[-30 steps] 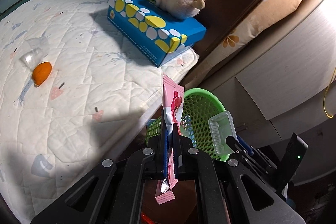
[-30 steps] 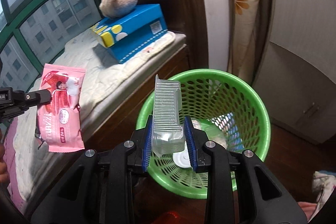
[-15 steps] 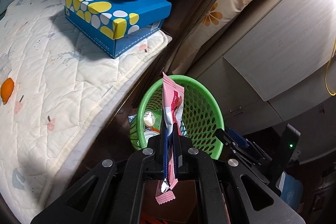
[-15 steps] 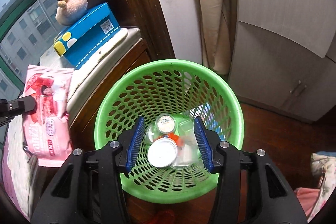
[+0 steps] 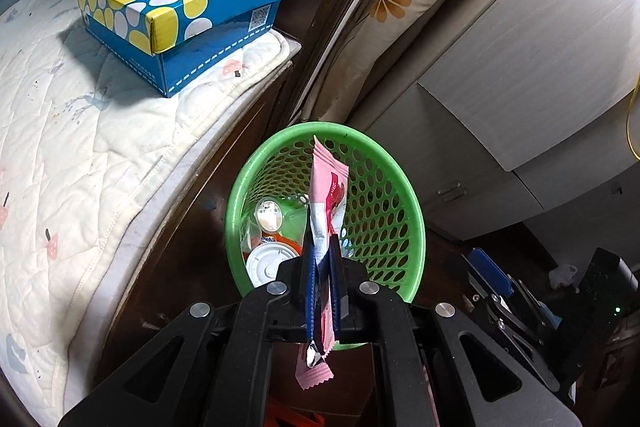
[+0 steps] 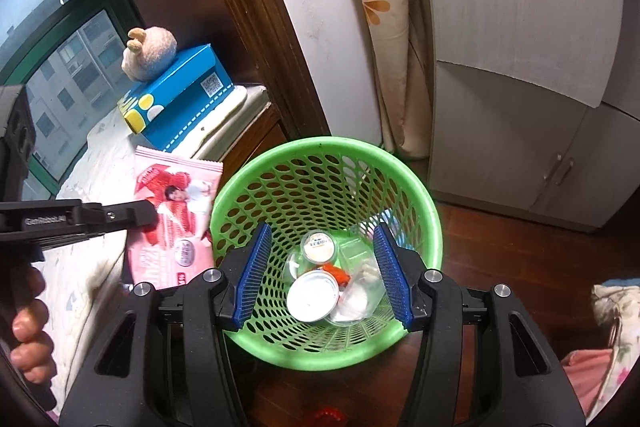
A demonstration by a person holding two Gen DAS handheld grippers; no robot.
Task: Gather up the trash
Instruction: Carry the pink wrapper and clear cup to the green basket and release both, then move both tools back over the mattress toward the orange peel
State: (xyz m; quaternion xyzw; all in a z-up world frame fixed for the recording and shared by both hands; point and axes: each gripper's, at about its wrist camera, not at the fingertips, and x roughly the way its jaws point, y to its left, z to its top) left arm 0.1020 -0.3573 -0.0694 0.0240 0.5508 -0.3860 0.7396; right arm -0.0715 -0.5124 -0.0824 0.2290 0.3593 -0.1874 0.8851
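The green basket [image 6: 430, 227] on the floor already holds several pieces of trash: a round white lid [image 6: 312, 297], a small sealed cup [image 6: 319, 247], clear plastic packaging and an orange scrap. The right tool [image 6: 324, 273] hangs over the basket with nothing between its blue pads, and its jaws are opening. By the look of it, that side's drop is done.

The left tool [image 5: 322, 269] is clamped on a pink wrapper [image 5: 328, 187], which stands upright between its pads. From the left wrist view the wrapper lines up with the basket's mouth; from the right wrist view it hangs just beside the basket's rim, over the edge of the bed [image 5: 80, 147]. So I judge this piece is the 1 left in hand, waiting to be brought over the opening and let go. Whether more trash lies on the bed cannot be told from here.

Writing: the side of the left tool reads "GenRobot.AI". The wrapper's print is too blurred to read. The blue box [image 5: 180, 23] carries a QR code and small unreadable print.
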